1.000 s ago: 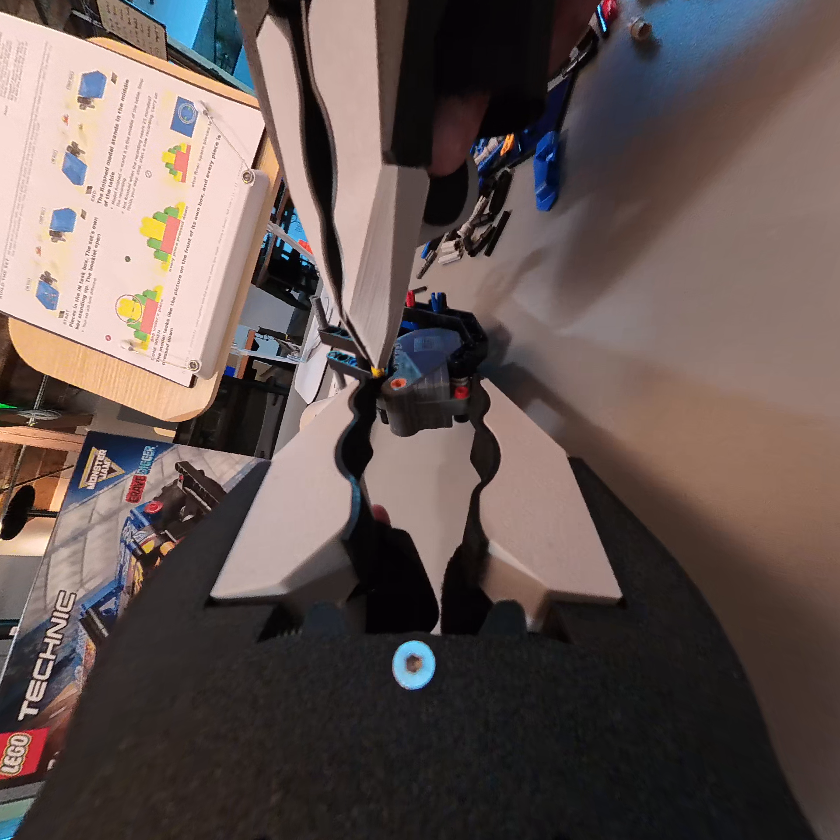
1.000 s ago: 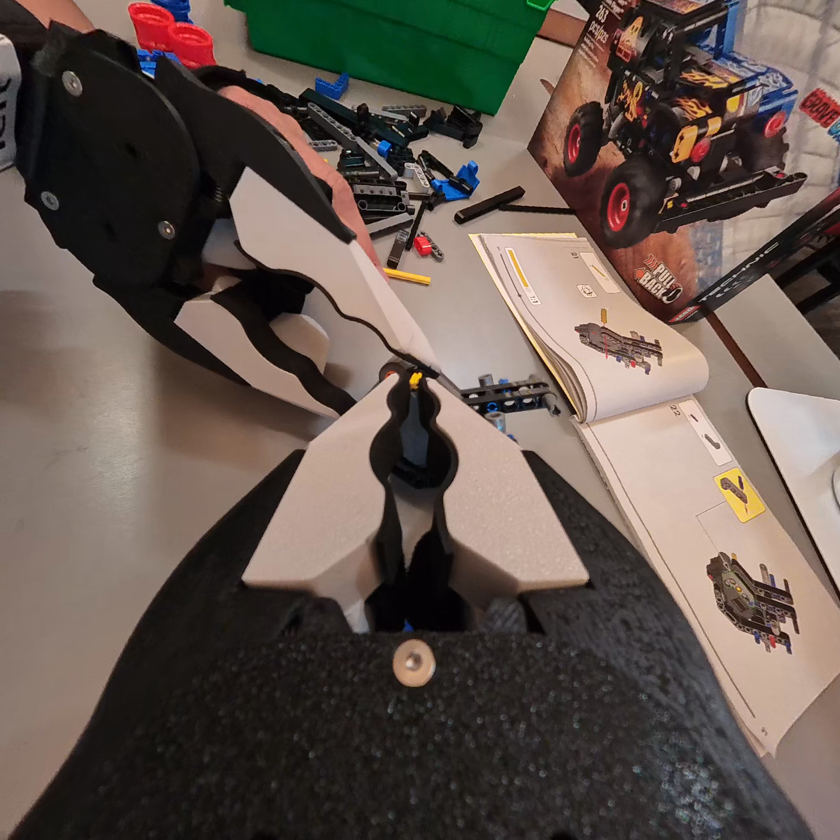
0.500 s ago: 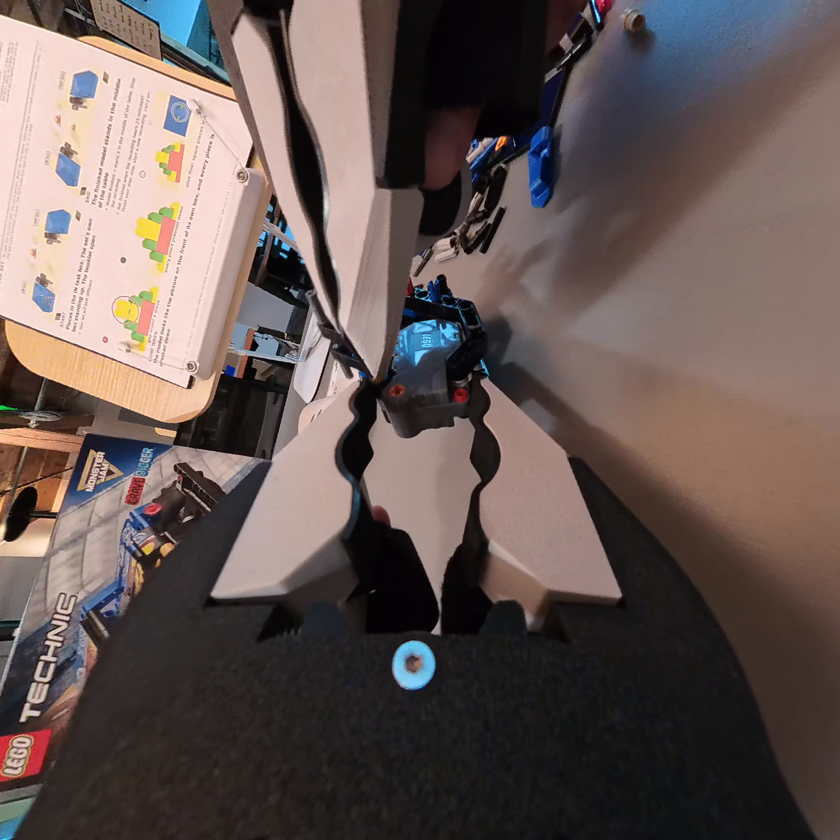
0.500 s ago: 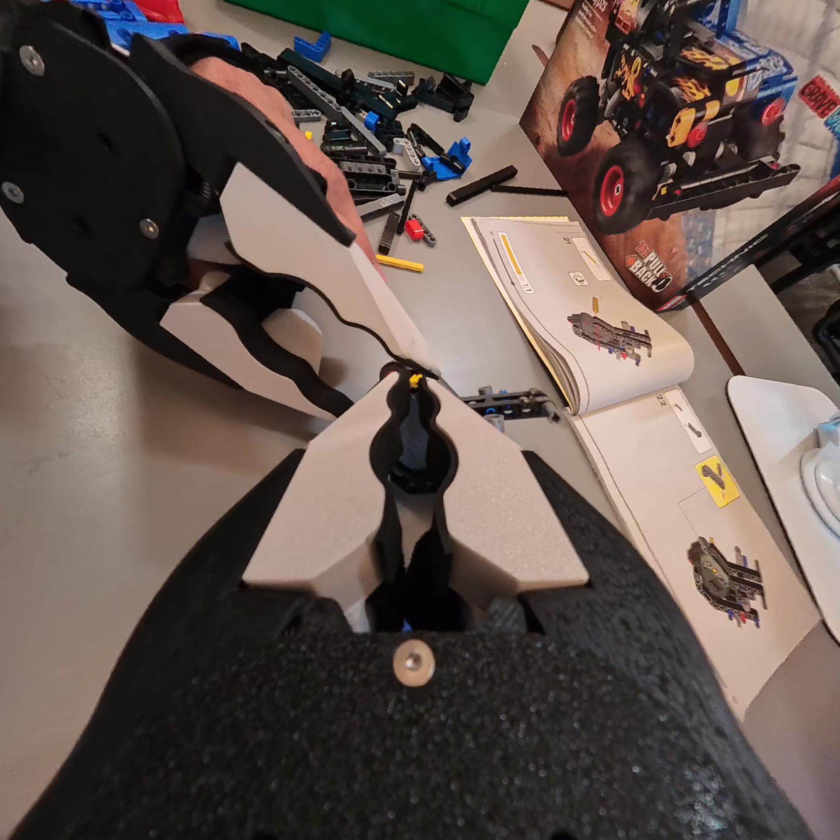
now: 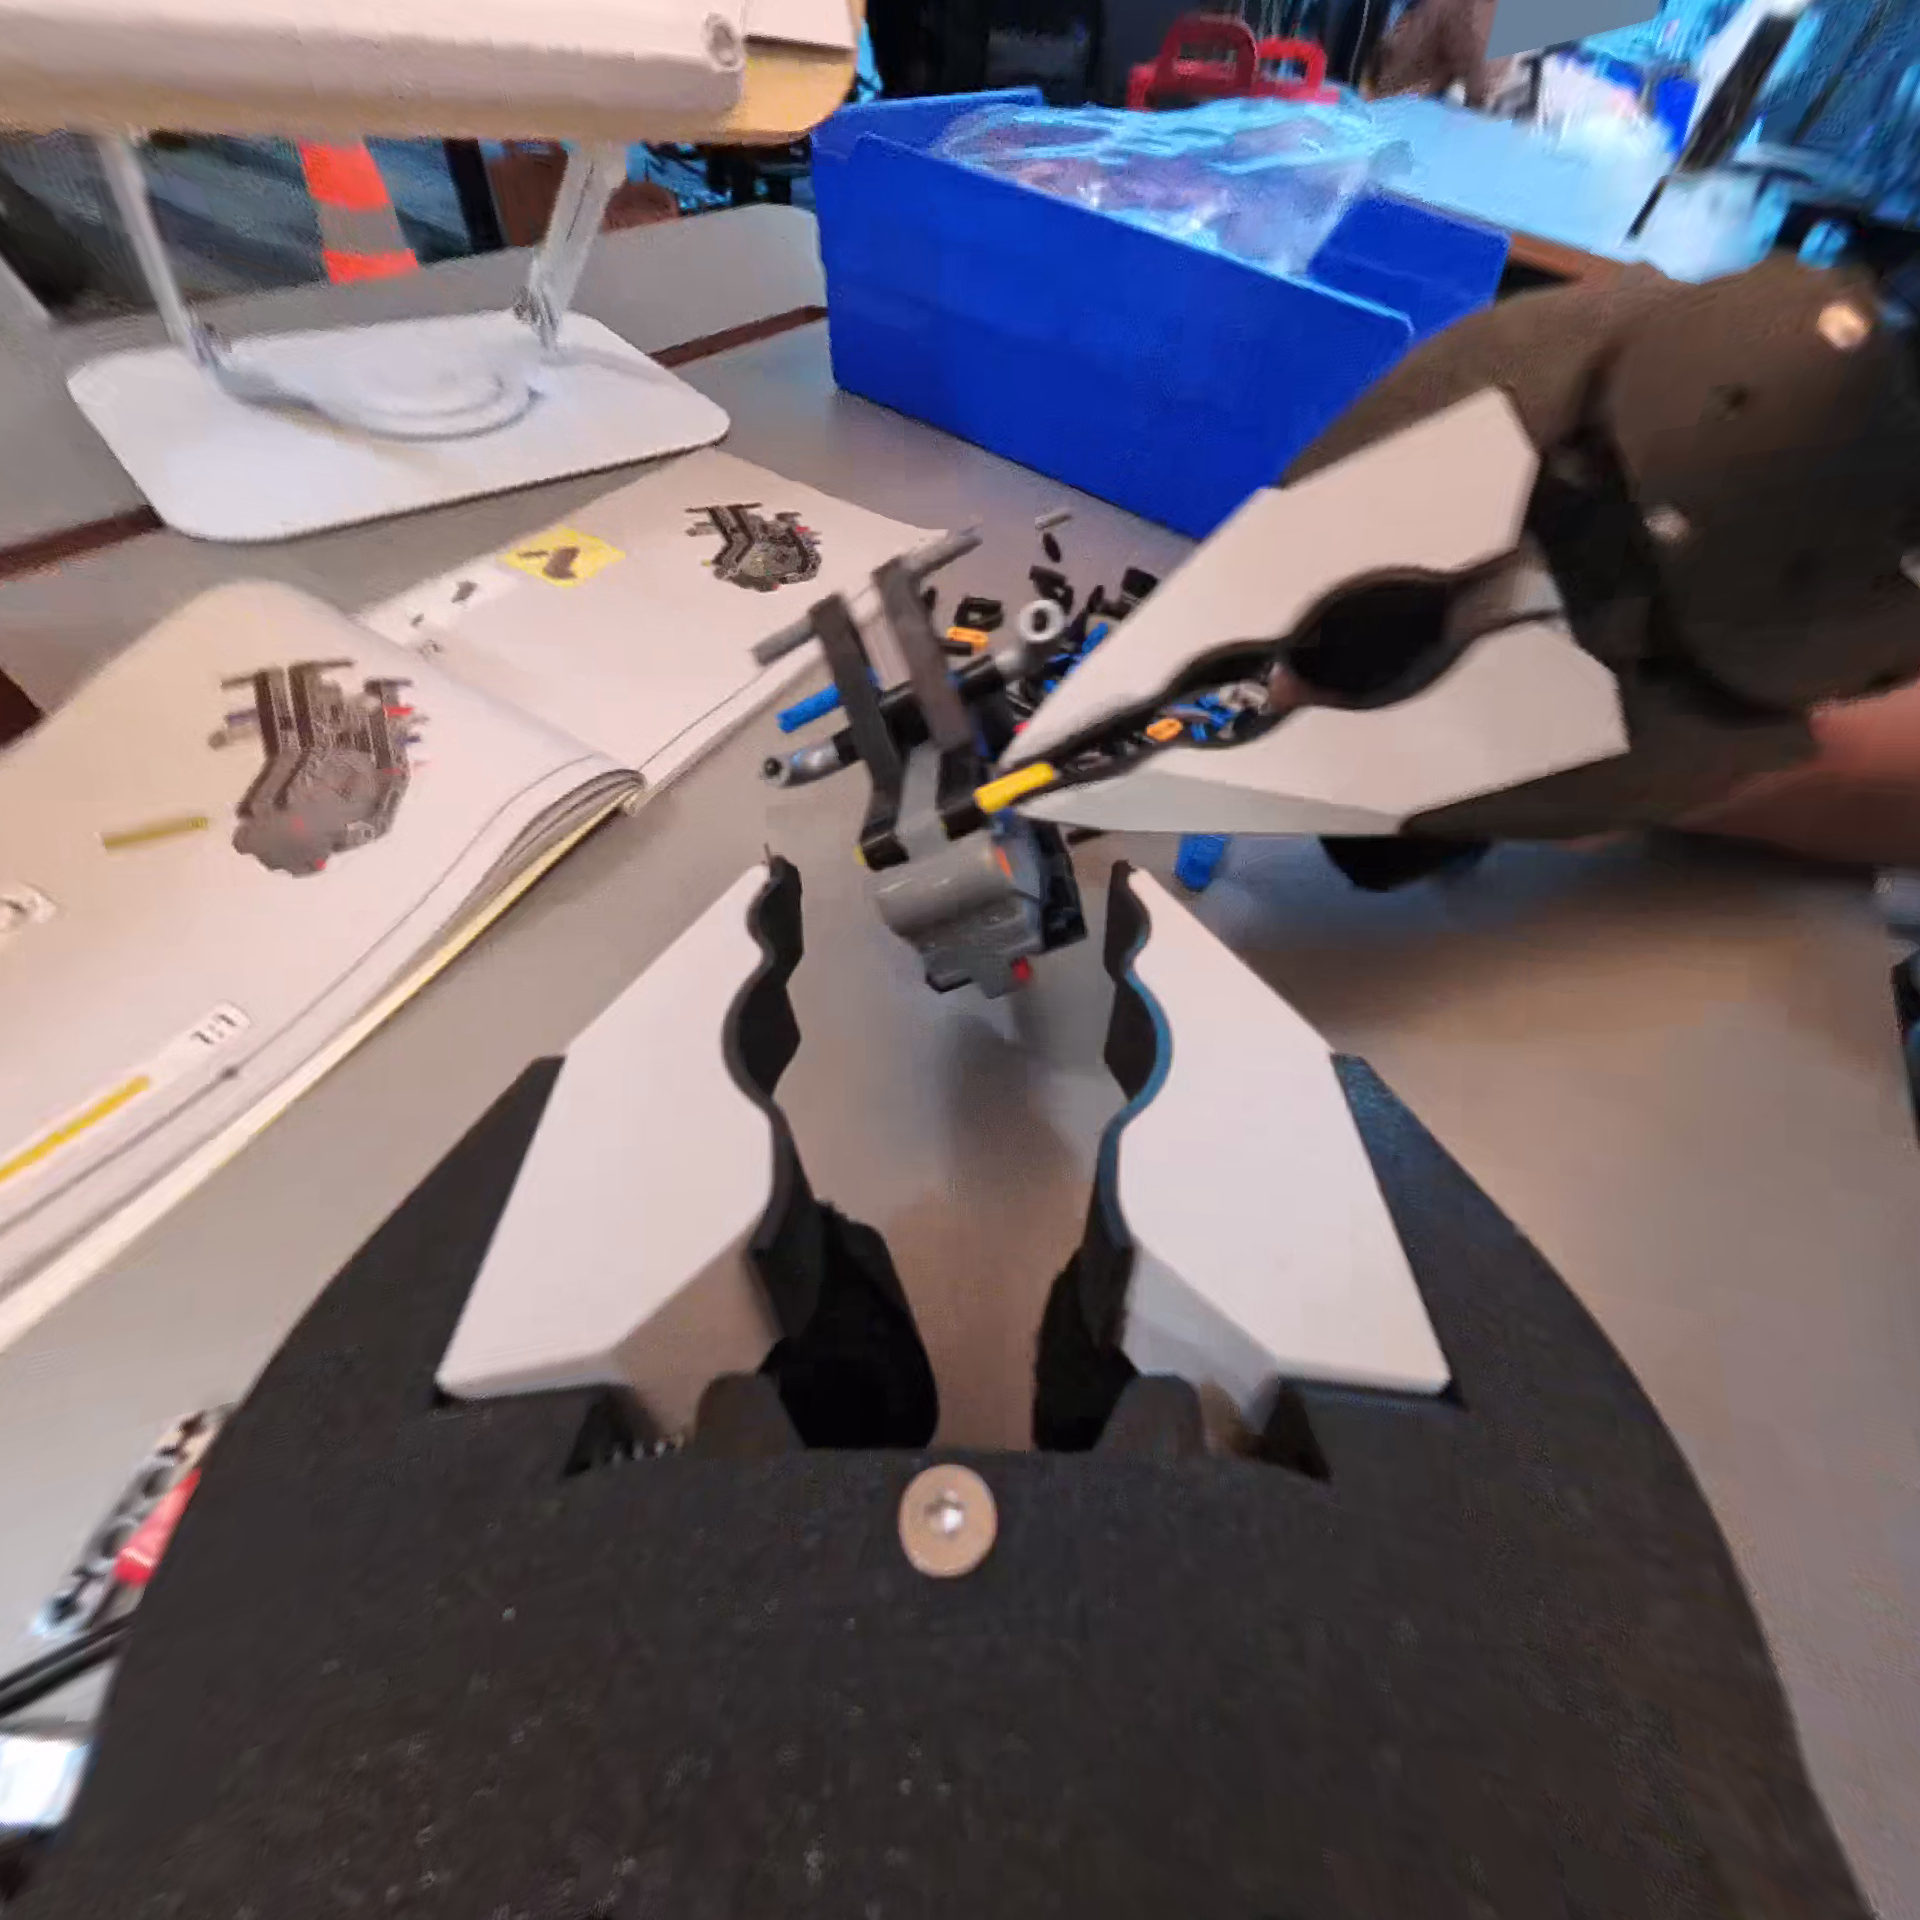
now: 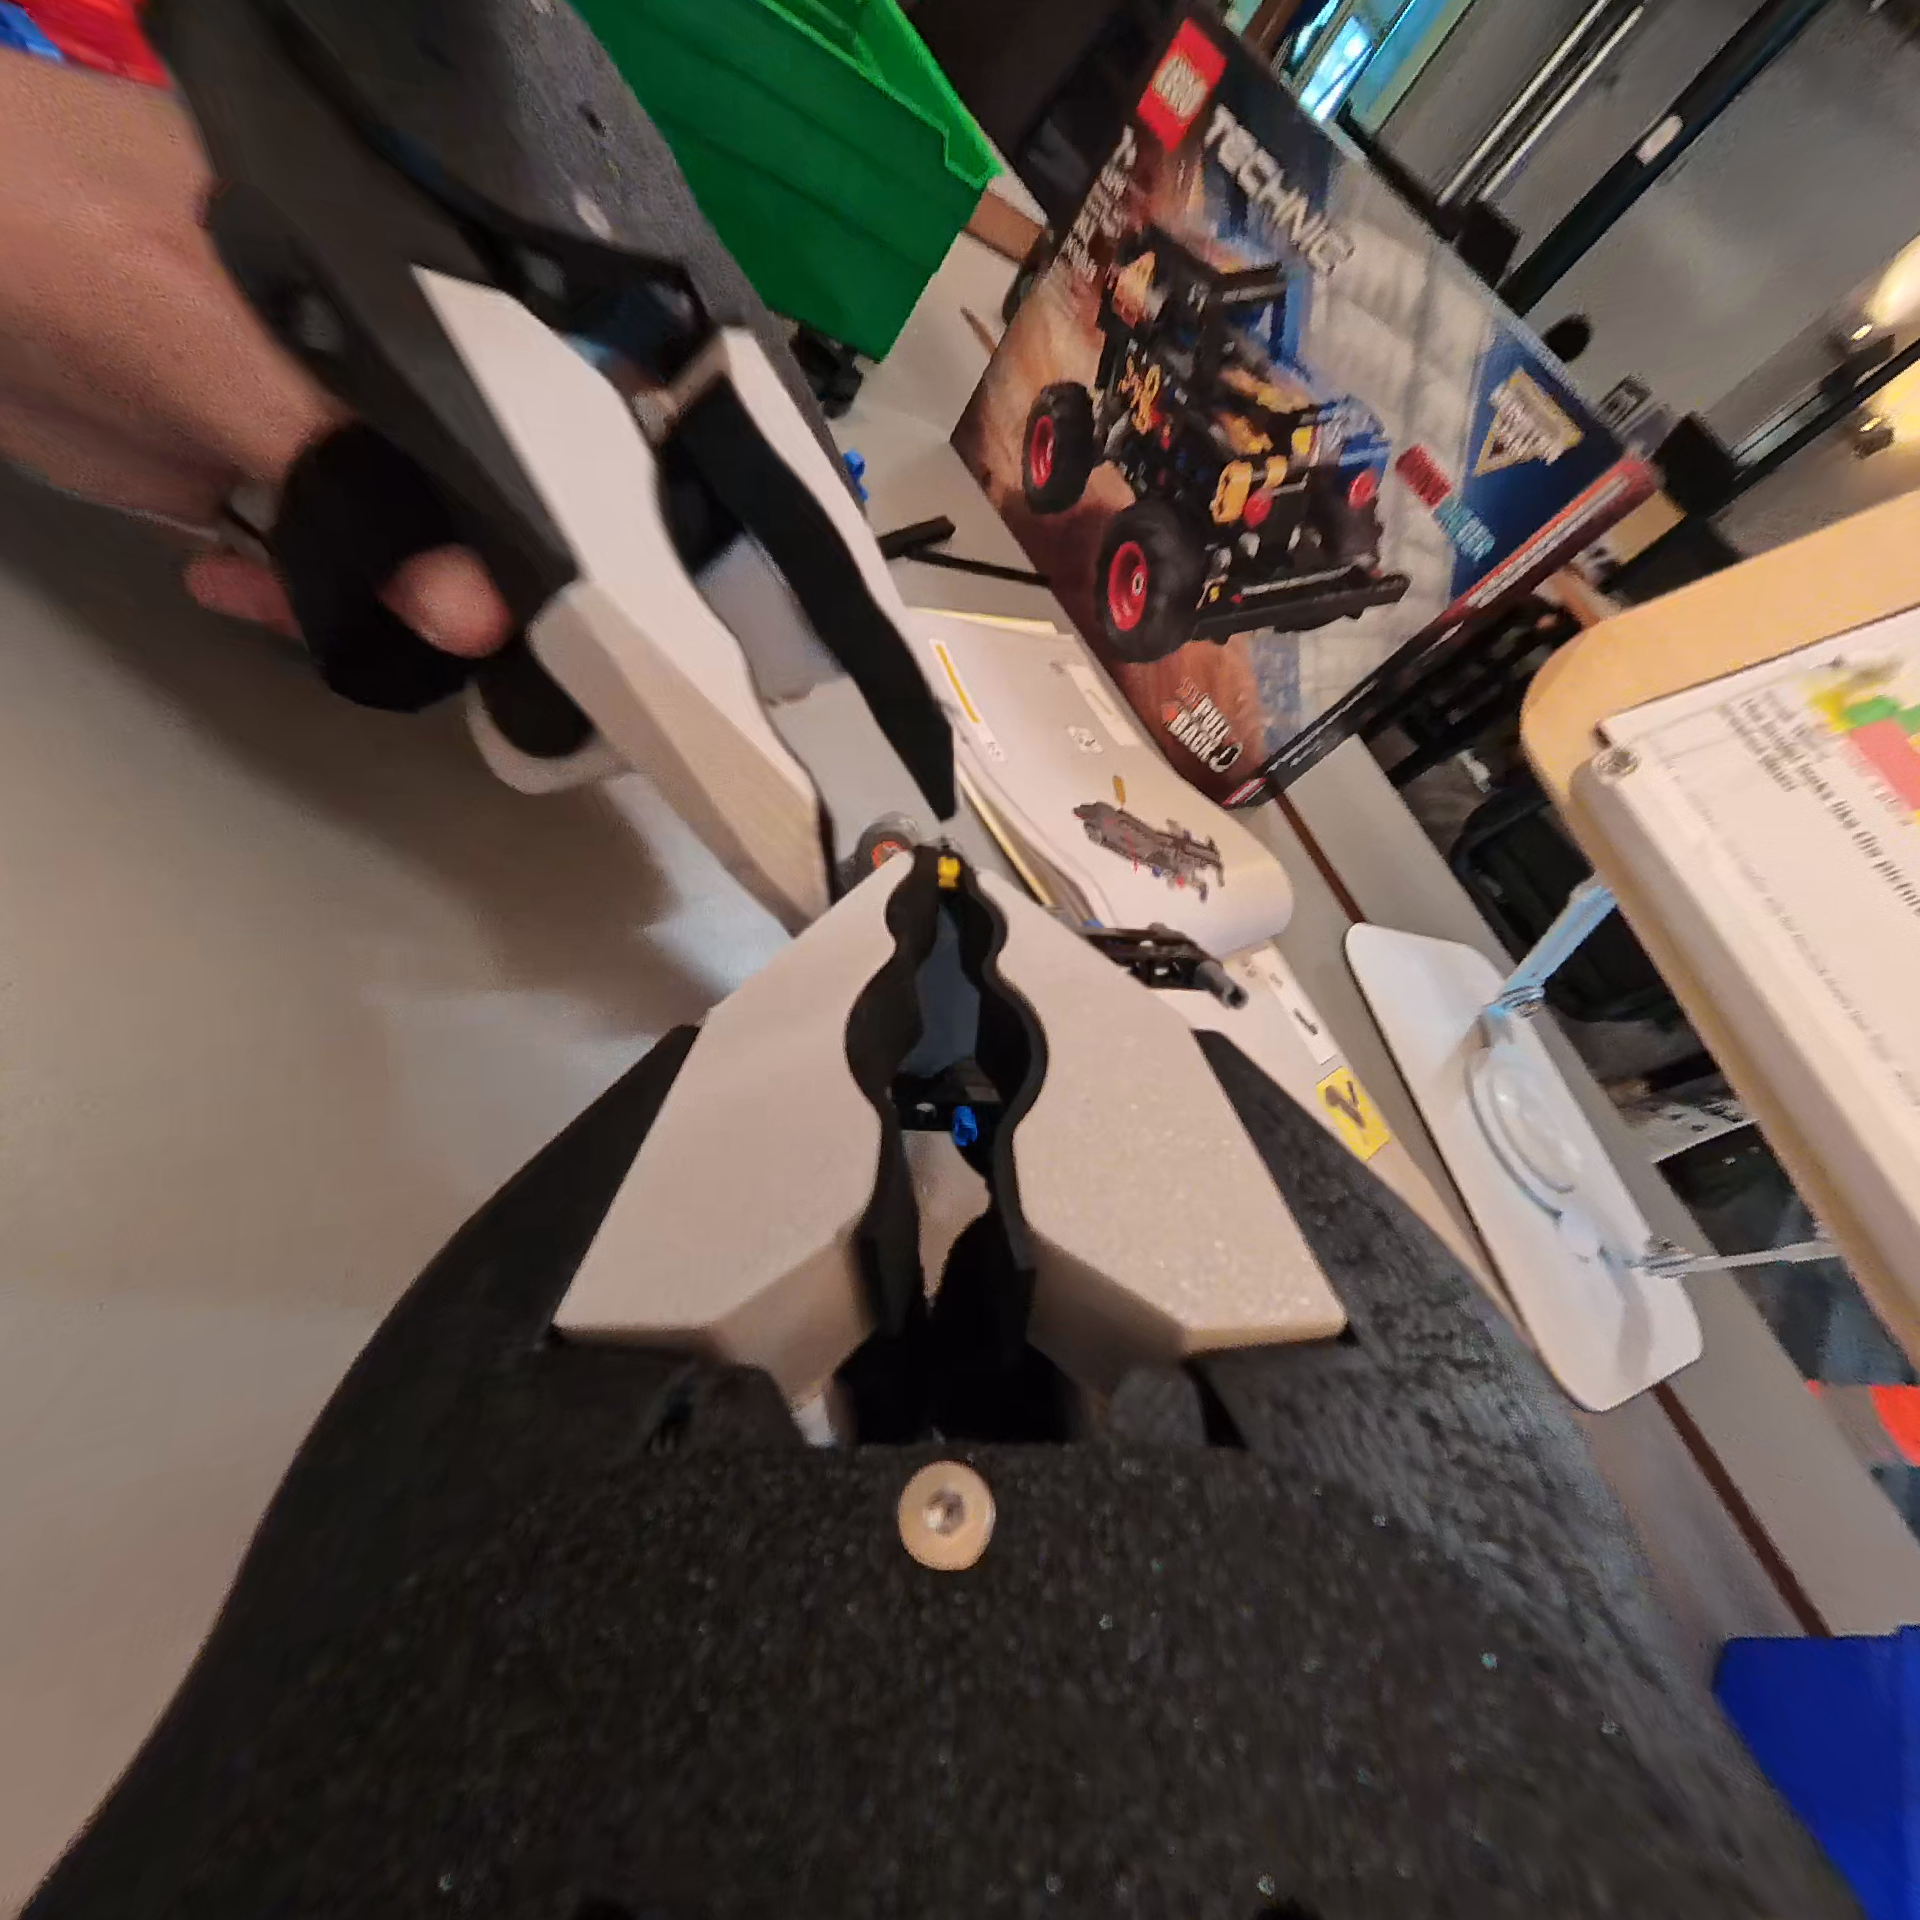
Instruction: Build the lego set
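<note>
The grey and black lego assembly (image 5: 951, 894) hangs tilted just beyond the tips of my left gripper (image 5: 951, 878). That gripper is open, its jaws wide apart and clear of the assembly on both sides. My right gripper (image 5: 1023, 795) comes in from the right, shut on a yellow axle (image 5: 1008, 790) that meets the assembly's upper side. In the right wrist view my right gripper (image 6: 940, 868) pinches the yellow axle (image 6: 945, 871). The left gripper's fingers (image 6: 675, 675) are close above left, and the assembly (image 6: 1164, 951) is mostly hidden behind my fingers.
An open instruction booklet (image 5: 312, 831) lies to the left. A pile of loose parts (image 5: 1039, 623) lies before a blue bin (image 5: 1091, 312). A white stand base (image 5: 395, 416) is at the back left. The set's box (image 6: 1247, 468) and a green bin (image 6: 810, 135) stand behind. Both grippers' tips are close together, under 4 cm apart.
My left gripper has opened wider, let go of the assembly and swung round to a level view. My right gripper stays shut on the yellow axle at the assembly.
</note>
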Available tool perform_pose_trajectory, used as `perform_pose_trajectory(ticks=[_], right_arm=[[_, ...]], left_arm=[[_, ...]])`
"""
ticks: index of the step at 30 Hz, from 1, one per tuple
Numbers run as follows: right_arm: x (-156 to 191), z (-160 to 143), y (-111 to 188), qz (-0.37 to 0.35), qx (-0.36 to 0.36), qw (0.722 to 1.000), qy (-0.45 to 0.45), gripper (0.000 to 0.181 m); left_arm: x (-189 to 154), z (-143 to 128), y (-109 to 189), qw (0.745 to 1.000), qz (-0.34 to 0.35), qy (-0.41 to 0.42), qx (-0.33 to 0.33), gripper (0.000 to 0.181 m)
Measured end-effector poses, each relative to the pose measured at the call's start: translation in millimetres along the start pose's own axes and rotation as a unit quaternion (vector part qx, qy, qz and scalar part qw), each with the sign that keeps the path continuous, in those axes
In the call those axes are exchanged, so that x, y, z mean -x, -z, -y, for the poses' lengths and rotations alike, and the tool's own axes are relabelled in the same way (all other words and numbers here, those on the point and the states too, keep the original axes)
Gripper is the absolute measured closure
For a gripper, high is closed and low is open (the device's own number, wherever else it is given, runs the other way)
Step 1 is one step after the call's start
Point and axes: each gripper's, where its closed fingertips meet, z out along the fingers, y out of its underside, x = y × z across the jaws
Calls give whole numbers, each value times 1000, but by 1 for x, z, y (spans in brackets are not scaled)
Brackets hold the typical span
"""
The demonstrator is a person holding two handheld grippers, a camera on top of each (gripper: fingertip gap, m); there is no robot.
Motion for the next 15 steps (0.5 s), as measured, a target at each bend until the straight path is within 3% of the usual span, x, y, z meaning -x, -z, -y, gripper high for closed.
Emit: perform_pose_trajectory(ticks=[5,11,15], right_arm=[[4,15,2,-14,-21,1000,9,179],[6,13,-2,-12,-19,1000,-7,178],[3,13,-3,-20,-16,999,-28,178]], left_arm=[[-1,0,-2,999,-27,39,-7,148],[0,-5,-5,997,-39,72,9,156],[8,-1,-3,1000,22,-4,-6,155]])
